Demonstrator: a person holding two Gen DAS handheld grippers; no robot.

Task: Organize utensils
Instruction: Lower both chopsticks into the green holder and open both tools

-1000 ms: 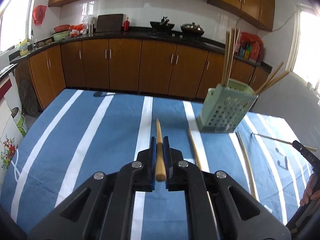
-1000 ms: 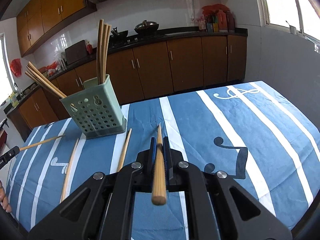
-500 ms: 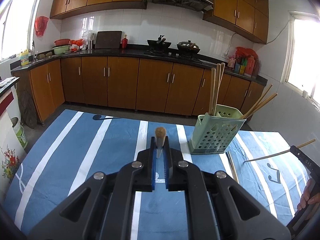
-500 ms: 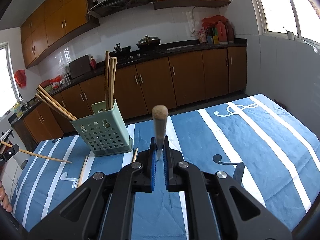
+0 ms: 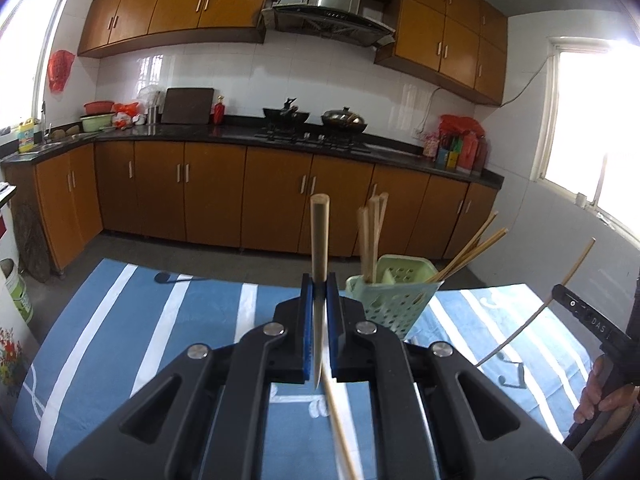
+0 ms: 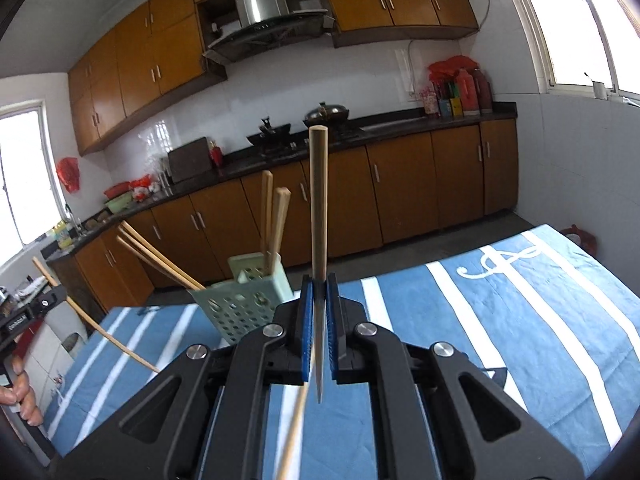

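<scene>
Left gripper (image 5: 319, 300) clamped on upright tapered bamboo chopstick (image 5: 320, 240); right gripper (image 6: 319, 300) likewise gripping second bamboo chopstick (image 6: 319, 200). Pale green perforated plastic holder (image 5: 390, 300) on blue striped surface (image 5: 140, 320): just right of left gripper, left of right gripper. Both similarly near.

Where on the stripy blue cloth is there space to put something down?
The blue-and-white striped tablecloth is bare from the treble-clef print to its near edge. Its far left side, around the black note print, is bare too. It is crowded around the green perforated plastic holder, with loose chopsticks beside it.
</scene>
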